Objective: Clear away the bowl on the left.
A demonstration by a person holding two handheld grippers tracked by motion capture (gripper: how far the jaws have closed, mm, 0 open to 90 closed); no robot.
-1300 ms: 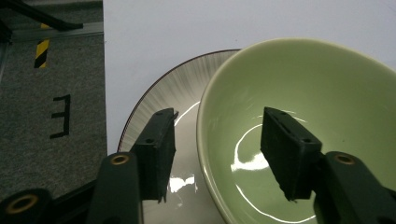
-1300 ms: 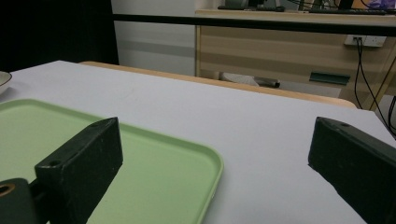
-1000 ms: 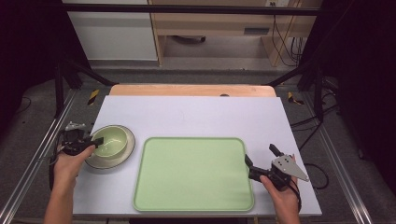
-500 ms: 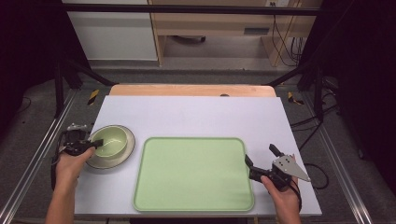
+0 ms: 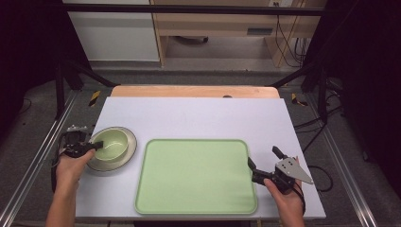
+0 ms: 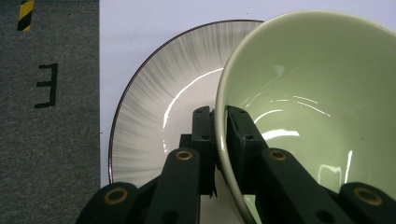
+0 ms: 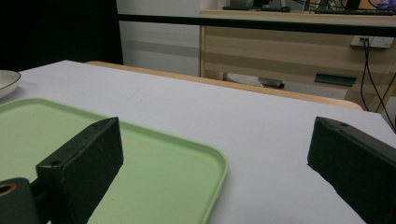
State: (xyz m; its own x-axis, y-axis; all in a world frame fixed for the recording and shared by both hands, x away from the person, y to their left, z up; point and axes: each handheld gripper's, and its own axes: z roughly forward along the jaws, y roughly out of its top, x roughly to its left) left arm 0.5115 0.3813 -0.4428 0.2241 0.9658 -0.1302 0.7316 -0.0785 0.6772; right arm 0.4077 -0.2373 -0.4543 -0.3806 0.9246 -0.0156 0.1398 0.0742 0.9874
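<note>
Green dominates the high view: a pale green bowl (image 5: 111, 143) sits on a striped plate (image 5: 126, 156) at the counter's (image 5: 198, 116) left side, just beside an empty green tray (image 5: 196, 176). The left gripper (image 5: 94, 146) meets the bowl's near rim. The right gripper (image 5: 262, 165) hangs at the tray's right edge, apart from the bowl.

Left gripper view: the jaws are narrow and clamped on the bowl rim (image 6: 223, 140), one jaw outside the wall and one inside. The bowl appears tilted relative to the plate (image 6: 154, 112) beneath.

Right gripper view: the jaws stand wide with nothing between them; the tray corner (image 7: 205, 161) lies below, the left jaw above it.

Hazards, as a judgement: the grip covers a single thin point on a glazed, slippery rim, so the bowl could pivot or slip free during a lift. A tilted bowl may also drag or knock the plate, shifting it toward the counter edge.
</note>
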